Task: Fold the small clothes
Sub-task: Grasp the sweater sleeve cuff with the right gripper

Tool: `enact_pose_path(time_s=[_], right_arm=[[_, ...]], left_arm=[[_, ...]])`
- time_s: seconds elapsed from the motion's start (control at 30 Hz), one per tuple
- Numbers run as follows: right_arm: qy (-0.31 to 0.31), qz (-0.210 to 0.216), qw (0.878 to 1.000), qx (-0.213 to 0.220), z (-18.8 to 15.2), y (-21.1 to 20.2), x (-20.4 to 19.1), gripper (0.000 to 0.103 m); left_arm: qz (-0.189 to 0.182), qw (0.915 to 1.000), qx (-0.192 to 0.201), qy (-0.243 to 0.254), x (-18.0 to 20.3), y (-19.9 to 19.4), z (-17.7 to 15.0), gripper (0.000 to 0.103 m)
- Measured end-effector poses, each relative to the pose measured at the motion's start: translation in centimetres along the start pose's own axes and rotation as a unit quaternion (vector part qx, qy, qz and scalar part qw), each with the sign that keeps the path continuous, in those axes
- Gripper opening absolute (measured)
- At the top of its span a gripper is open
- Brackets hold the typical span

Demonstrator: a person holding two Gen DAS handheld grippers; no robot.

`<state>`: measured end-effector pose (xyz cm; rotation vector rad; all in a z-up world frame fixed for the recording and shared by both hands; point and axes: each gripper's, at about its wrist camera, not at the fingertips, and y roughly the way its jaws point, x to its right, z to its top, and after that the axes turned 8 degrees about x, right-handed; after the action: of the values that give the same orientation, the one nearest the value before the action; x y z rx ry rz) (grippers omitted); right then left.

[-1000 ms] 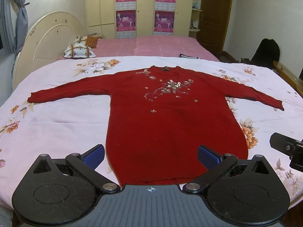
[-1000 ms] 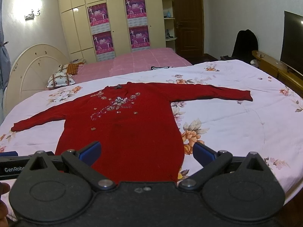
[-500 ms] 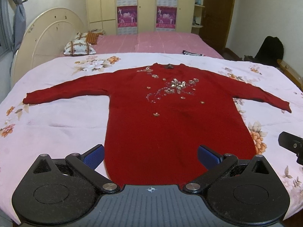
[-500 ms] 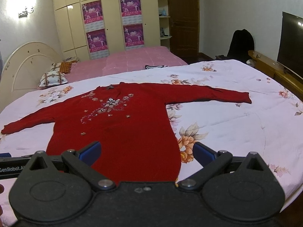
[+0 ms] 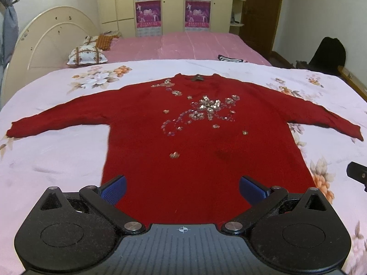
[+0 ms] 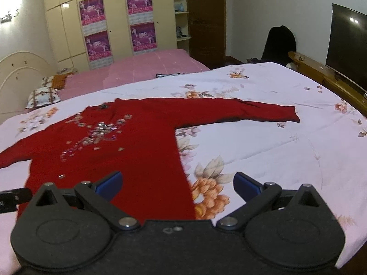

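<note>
Red sweater, silver sequins; floral white sheet.

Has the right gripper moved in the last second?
Yes. The right gripper has swung to the right: the sweater has slid toward the left of its view, and the television shows more fully at the right edge.

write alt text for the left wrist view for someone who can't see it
A red long-sleeved sweater with sequin flowers lies flat, sleeves spread, on a floral bedspread. The open left gripper hovers over its hem, holding nothing. A pink bed and wardrobe stand behind.
</note>
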<state>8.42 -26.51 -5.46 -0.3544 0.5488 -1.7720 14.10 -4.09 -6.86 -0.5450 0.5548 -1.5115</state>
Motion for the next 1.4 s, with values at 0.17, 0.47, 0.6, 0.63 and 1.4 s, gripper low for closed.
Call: enact_pose_path(time_s=[0.17,0.47,0.6,0.63,1.4], right_arm=[[0.0,-0.017,1.0,-0.009,0.8,3.8,1.7,0.102],[0.031,-0.057,0.997,-0.033,2.4,12.2,7.0,0.089],[0.052,-0.086,0.994,-0.043,3.0,15.6,10.4,0.081],[0.06,-0.093,0.993,-0.047,3.2,16.5,11.4,0.08],[0.221,-0.207,0.952,-0.043,5.5,28.7,25.9,0.06]], left_arm=[[0.003,1.0,-0.007,-0.001,1.9,4.1,1.5,0.103],[0.006,0.9997,-0.017,0.014,5.8,12.3,4.0,0.103],[0.007,0.9996,-0.021,0.019,7.3,15.4,5.0,0.103],[0.006,0.9996,-0.019,0.021,7.7,16.2,5.2,0.103],[0.063,0.9971,-0.032,0.027,6.1,25.0,8.4,0.103]])
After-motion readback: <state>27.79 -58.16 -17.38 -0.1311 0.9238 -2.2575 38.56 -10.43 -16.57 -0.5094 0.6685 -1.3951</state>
